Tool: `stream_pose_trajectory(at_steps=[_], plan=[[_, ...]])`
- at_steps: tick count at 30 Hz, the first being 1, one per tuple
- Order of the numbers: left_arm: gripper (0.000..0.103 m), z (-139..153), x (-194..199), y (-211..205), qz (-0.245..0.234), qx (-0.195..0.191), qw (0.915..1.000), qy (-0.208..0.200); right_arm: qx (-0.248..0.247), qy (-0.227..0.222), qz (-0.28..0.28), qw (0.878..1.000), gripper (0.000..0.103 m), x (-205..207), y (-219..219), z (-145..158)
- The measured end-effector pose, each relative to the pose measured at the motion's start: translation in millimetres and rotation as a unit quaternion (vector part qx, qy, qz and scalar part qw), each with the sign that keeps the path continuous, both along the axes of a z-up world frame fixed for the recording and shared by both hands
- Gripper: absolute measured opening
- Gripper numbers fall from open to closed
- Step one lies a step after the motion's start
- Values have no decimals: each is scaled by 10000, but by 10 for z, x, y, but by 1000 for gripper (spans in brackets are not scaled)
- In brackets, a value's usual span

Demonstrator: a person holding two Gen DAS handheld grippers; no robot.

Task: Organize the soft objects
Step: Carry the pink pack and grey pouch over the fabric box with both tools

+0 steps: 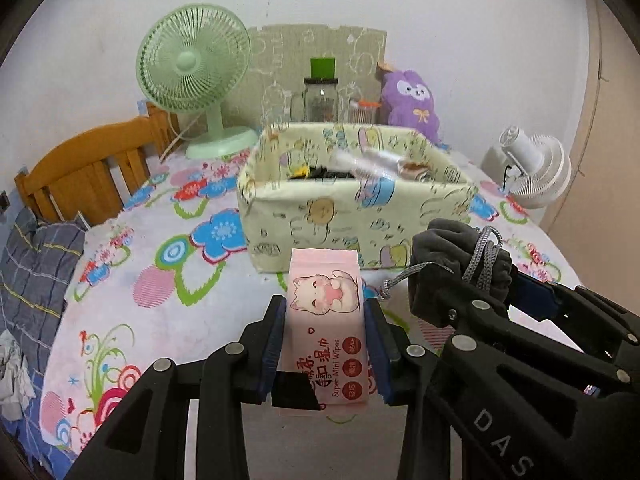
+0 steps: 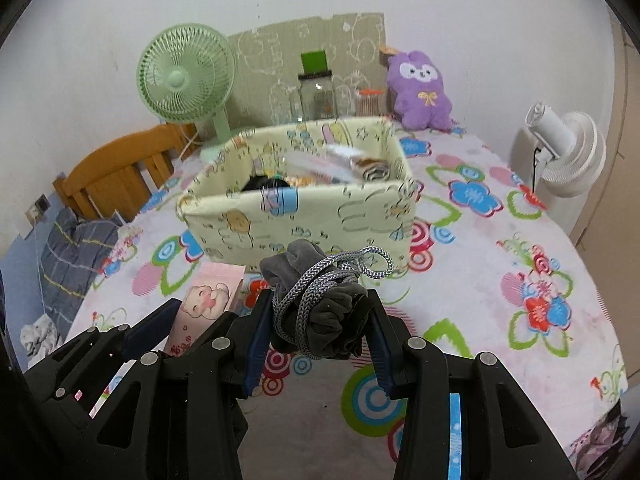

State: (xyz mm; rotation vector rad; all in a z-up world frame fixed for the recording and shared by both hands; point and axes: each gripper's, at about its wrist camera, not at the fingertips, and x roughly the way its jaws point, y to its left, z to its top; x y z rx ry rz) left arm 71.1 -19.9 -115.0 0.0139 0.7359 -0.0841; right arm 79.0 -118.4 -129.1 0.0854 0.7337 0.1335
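Room: white walls, with a bed under a flowered sheet as the work surface; no desk is visible.
Background: a green fan, a glass jar, a purple plush toy and a white fan stand behind the box; a wooden headboard is at the left.
Target box: the fabric storage box with cartoon print stands open in the middle of the bed, just ahead of both your grippers.
Left gripper: closed on the pink wet wipes pack; the blue pads press its two long sides.
Right gripper: closed on the grey cloth bundle, which is wrapped with a grey cord.
Where the things are: both are held above the sheet, in front of the near wall of the box, side by side.
Step in hand: I judge you are carrying both soft things toward the box.
Next move: you should bring each gripper over the near rim, then let go above a free part inside; keep the two grippers from bumping, because they are very near.
Risk: the loose cord loop may catch on the rim or on a pad.
Hard to see: the contents of the box are blurred; I see something dark and some clear wrapping only. The bottom of the box is hidden by its near wall, and the lower end of the pack is covered by a black patch.
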Motion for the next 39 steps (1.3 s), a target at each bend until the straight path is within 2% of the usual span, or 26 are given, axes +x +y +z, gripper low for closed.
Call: stream_pose_trajectory(at_steps=[20,39], plan=[[39,655,-218,-131,-33,87,9979,-645,29,-689,3,9976,47,-293,-118,675],[39,1006,-164,-121,-55,-2,9944,-1055,-88,-1069,-12,9942,47,-259,-108,1084]])
